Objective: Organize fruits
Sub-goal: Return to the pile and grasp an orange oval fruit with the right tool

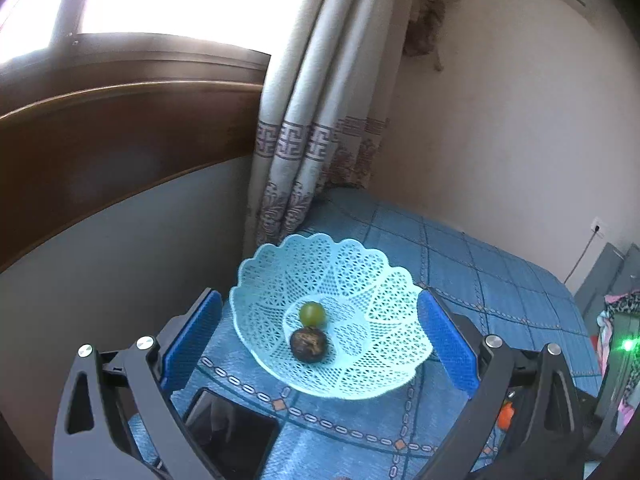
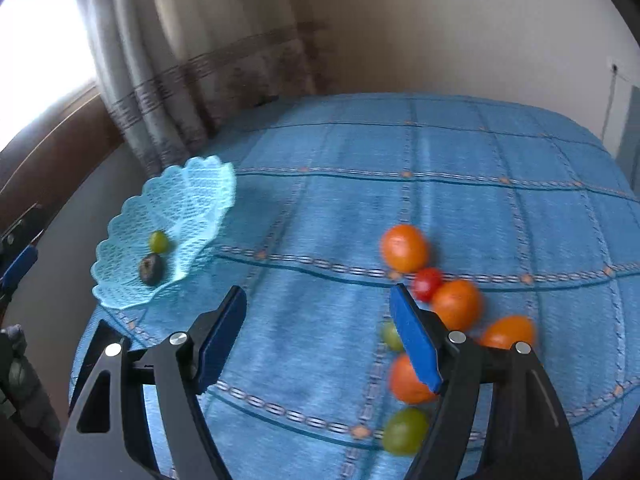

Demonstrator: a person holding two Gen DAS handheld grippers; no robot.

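your left gripper [image 1: 320, 344] is spread wide with nothing between its blue pads [image 1: 448, 344]; the pale blue lattice basket [image 1: 264, 280] sits framed in the gap, beyond the fingertips and clear of both pads. your right gripper [image 2: 318, 340] is likewise spread wide and empty, over bare blue tablecloth [image 2: 440, 140]. the loose fruit cluster lies beside and partly behind its right-hand finger [image 2: 416, 344], not between the fingers.

the basket has a scalloped rim and an open mesh wall. in its centre well lie a green grape [image 1: 312, 313] and a dark, mottled round fruit [image 1: 308, 345], touching each other. the cluster holds four orange fruits: one farthest from the gripper [image 2: 404, 248], one just behind the finger [image 2: 458, 304], one farther right [image 2: 510, 332], and one partly hidden by the finger [image 2: 408, 380]. a red cherry tomato [image 2: 427, 283] sits wedged between the first two. a small green grape [image 2: 390, 336] lies just left of the finger, and a larger green one [image 2: 404, 430] nearest the camera. motion blur softens the fruit outlines.

the basket stands at the table corner nearest the curtain [image 1: 304, 120], with its rim close to the table edge. a dark phone-like slab [image 1: 232, 436] lies on the cloth just on the near side of the basket. between the basket and the fruit cluster the cloth is open.
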